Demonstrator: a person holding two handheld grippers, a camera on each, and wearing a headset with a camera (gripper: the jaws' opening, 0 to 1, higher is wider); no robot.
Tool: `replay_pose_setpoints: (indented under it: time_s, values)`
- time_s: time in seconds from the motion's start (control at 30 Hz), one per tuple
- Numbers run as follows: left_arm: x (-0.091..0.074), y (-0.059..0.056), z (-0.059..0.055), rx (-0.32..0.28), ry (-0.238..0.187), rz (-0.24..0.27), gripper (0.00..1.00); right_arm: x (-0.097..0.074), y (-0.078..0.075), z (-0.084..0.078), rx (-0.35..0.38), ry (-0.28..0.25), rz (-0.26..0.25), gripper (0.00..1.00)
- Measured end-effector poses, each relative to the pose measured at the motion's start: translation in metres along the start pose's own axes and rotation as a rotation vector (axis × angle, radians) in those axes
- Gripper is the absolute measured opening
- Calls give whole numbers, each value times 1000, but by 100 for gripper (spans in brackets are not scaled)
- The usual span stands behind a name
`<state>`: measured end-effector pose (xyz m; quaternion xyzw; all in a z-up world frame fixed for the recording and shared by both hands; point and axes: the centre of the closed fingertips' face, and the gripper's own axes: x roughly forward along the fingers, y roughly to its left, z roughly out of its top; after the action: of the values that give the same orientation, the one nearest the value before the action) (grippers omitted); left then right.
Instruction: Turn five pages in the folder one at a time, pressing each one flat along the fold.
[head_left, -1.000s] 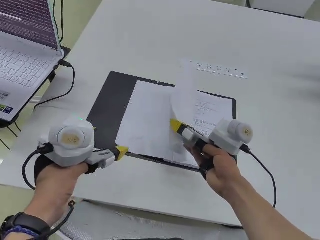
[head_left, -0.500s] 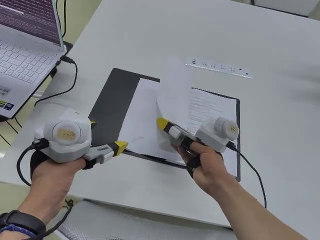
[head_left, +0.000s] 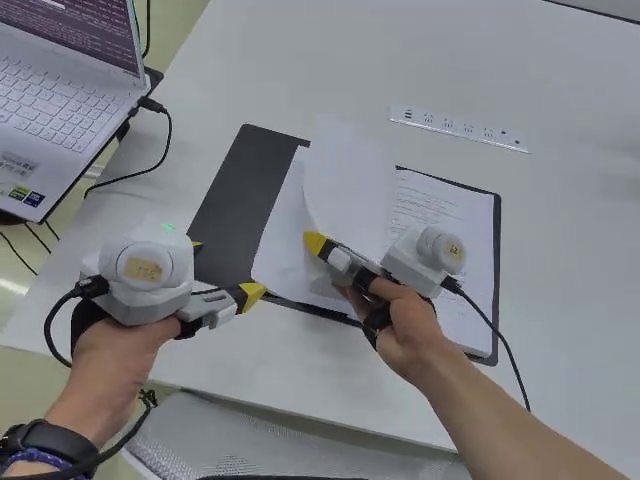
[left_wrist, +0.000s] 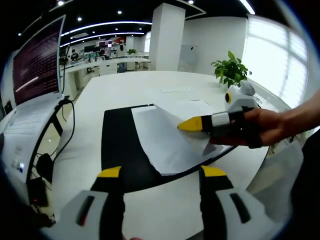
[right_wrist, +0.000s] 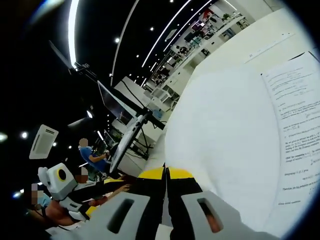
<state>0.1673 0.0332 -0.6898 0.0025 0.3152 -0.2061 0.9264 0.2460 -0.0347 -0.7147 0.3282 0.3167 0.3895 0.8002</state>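
Head view looks down on the folder (head_left: 235, 205), lying open on the table (head_left: 560, 250) with its black left cover partly bare. At the folder's near edge the right gripper (head_left: 318, 243) has its yellow jaws pinched together on the lower corner of one page (head_left: 350, 185). That page stands lifted and curled over the folder's middle, above the fold. Holding only the corner lets the sheet arc across without creasing. A printed sheet (head_left: 445, 200) lies flat beneath it on the folder's right half. Right gripper view confirms the grip: the two jaws meet with the paper's edge between them.

Just off the folder's near-left edge, the left gripper (head_left: 248, 293) hovers over bare table. Its jaws are spread wide with nothing between them, as the left gripper view shows. It looks placed to press the page along the fold once it lands on the white sheets (head_left: 285, 250) on the folder's left half. One turn seems about midway; how many pages are done I cannot tell. A laptop (head_left: 60, 80) sits well left of the folder.
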Motion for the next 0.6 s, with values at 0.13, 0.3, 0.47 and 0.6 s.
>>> replay_pose_setpoints:
  time_s: [0.13,0.3,0.47,0.6]
  values:
    - [0,-2,-4,-9,3,-4,60,9,-2,-7,13,11,-3,0]
    - [1,1,-12,-16,22,-9,61,21,-7,-13,28,19,-15,0]
    - [0,4,-13,-14,27,-11,61,30,-11,-19,25,34,-29,0]
    - [1,8,-14,-22,31,-5,60,36,-16,-23,33,42,-44,0]
